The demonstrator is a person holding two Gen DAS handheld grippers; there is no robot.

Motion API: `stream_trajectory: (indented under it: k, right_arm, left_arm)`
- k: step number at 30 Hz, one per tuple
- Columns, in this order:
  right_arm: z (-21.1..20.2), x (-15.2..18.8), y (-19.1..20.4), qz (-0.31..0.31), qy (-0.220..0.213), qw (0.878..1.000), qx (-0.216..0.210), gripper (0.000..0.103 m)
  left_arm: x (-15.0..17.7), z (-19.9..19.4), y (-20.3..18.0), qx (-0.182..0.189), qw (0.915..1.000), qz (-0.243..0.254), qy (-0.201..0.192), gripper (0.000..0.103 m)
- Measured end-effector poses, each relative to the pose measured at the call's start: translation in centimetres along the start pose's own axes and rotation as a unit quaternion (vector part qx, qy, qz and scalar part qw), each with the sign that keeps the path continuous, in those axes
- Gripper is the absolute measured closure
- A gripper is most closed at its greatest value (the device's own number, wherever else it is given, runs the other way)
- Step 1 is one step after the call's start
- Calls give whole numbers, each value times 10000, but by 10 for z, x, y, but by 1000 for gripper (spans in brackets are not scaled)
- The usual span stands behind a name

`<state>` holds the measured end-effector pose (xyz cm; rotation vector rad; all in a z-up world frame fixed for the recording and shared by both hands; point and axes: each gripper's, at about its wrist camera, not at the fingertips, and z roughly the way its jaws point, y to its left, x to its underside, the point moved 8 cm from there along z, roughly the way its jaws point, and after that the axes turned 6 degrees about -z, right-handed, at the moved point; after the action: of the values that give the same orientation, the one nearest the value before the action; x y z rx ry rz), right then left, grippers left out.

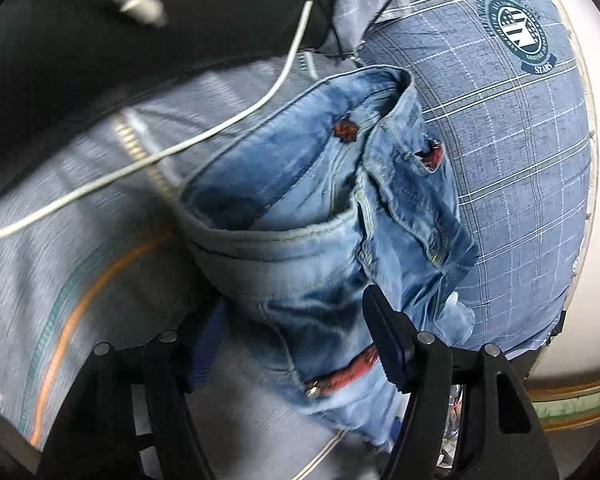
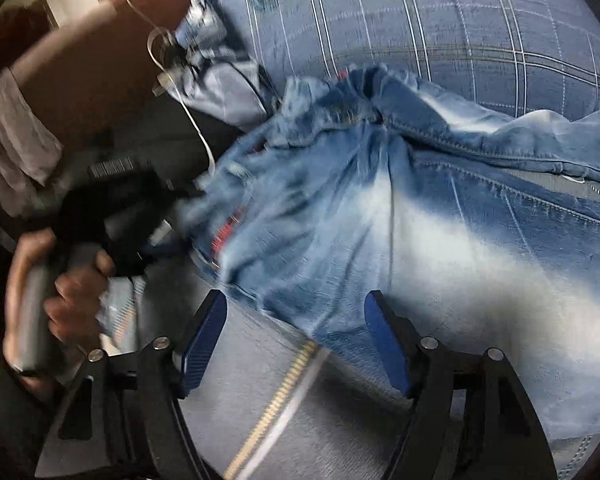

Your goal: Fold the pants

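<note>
Light blue washed jeans (image 1: 308, 208) lie bunched on a bed, waistband and red belt (image 1: 344, 372) toward the left wrist camera. My left gripper (image 1: 288, 344) has its fingers apart with the denim bunched between them; whether it grips is unclear. In the right wrist view the jeans (image 2: 380, 220) spread across the middle and right. My right gripper (image 2: 296, 340) is open, its blue pads (image 2: 384, 340) either side of the fabric's lower edge. The left gripper (image 2: 140, 216), held by a hand, shows at the left against the waistband.
A blue plaid pillow (image 1: 500, 140) with a round crest lies beyond the jeans. The striped grey-blue sheet (image 1: 80, 240) covers the bed. A white cable (image 1: 220, 128) trails across it. A person's arm (image 2: 80, 80) is at the upper left.
</note>
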<state>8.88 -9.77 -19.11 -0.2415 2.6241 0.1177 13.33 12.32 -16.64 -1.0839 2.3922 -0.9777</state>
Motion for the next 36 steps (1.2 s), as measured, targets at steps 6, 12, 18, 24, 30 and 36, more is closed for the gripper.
stream_trajectory:
  k: [6, 12, 18, 24, 30, 36]
  right_arm:
    - [11, 15, -17, -325, 146, 9953, 898, 54]
    - [-4, 11, -2, -260, 140, 9981, 531, 100]
    - [-31, 19, 11, 29, 187, 9993, -312, 100]
    - [2, 32, 2, 515, 591, 9947, -664, 83]
    - [-56, -3, -12, 926, -382, 9879, -1180, 41]
    - [-111, -38, -78, 1681, -1047, 9741, -1095, 39]
  left_arm:
    - [2, -8, -2, -43, 9999, 83, -107, 86]
    - [11, -57, -24, 168, 9961, 576, -640, 92]
    - [28, -79, -1, -363, 9921, 598, -1038, 92]
    - [29, -48, 17, -1178, 9890, 478, -753, 76]
    - [35, -92, -32, -700, 9701, 1194, -1993, 50]
    - [46, -91, -85, -253, 9611, 1714, -2150, 31]
